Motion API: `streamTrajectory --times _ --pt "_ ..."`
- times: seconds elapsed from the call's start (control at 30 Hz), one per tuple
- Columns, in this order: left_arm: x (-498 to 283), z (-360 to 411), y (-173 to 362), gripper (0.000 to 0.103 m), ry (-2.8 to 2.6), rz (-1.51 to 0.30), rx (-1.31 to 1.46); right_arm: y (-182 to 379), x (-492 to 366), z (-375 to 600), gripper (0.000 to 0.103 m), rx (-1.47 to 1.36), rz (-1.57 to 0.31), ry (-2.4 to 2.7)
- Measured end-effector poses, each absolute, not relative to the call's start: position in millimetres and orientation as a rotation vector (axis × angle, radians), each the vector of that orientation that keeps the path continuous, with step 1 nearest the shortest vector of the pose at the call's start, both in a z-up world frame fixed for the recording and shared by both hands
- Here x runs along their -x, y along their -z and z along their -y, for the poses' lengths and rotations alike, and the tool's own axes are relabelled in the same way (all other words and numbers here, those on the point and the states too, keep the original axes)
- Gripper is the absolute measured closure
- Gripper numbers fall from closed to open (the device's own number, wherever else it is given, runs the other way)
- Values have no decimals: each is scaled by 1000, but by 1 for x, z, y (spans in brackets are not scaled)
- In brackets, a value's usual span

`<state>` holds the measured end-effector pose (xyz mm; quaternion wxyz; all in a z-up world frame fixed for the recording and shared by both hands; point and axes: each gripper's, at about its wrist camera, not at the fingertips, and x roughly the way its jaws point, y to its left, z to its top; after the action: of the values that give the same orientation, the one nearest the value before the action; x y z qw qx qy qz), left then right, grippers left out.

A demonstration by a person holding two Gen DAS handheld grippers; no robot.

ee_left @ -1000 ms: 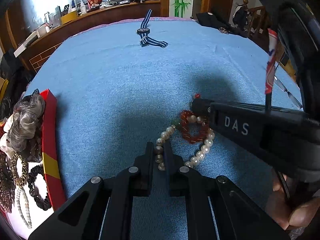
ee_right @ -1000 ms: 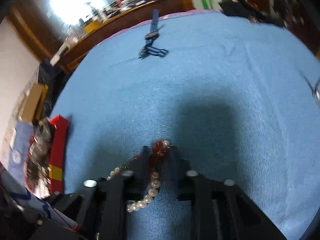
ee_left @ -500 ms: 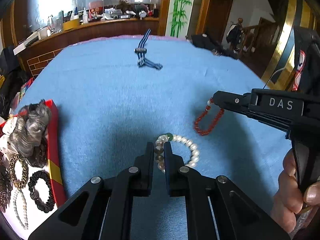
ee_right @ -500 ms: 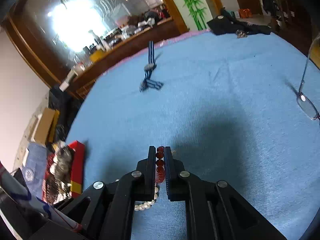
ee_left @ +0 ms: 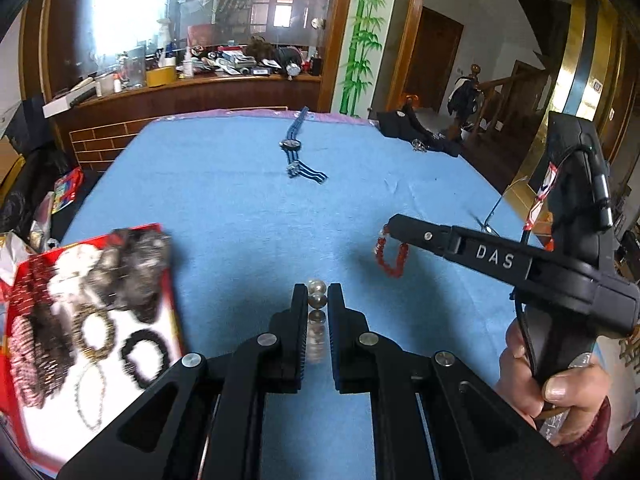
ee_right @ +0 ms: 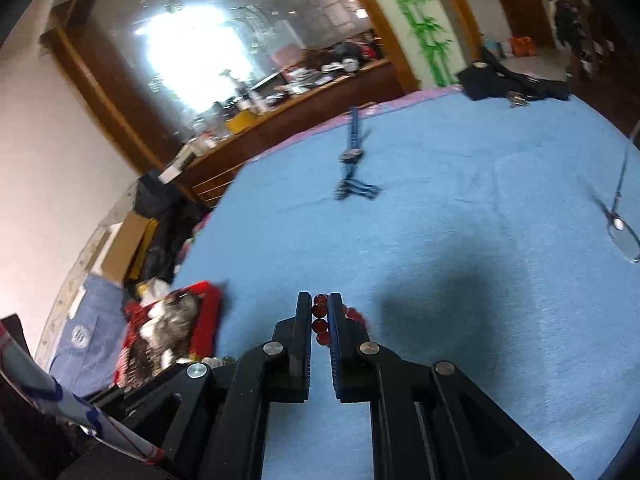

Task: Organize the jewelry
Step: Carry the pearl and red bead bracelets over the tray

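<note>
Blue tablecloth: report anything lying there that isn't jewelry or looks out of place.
A pair of glasses lies near the right edge of the tablecloth, and a dark cloth item sits at the far edge. The striped-strap watch lies alone, far from the red box.

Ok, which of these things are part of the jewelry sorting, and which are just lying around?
Part of the job:
- pearl bracelet, pinched in the left tongs
- red bead bracelet, hanging from the right tongs
- red tray of bracelets and hair ties
- striped-strap watch, probably

Just lying about:
- eyeglasses
- black item at the far edge
- blue cloth
</note>
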<state>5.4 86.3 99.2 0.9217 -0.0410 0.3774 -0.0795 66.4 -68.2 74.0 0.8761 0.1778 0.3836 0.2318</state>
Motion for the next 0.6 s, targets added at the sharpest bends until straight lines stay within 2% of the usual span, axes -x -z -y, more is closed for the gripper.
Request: streamTrajectory --times 0.3,0.6 --pt "56 -168 -117 94 30 -756 109 -93 -6 -9 94 -306 -796 -722" --pt "95 -255 -89 94 -136 -804 182 -80 36 -101 94 -181 -874 -872"
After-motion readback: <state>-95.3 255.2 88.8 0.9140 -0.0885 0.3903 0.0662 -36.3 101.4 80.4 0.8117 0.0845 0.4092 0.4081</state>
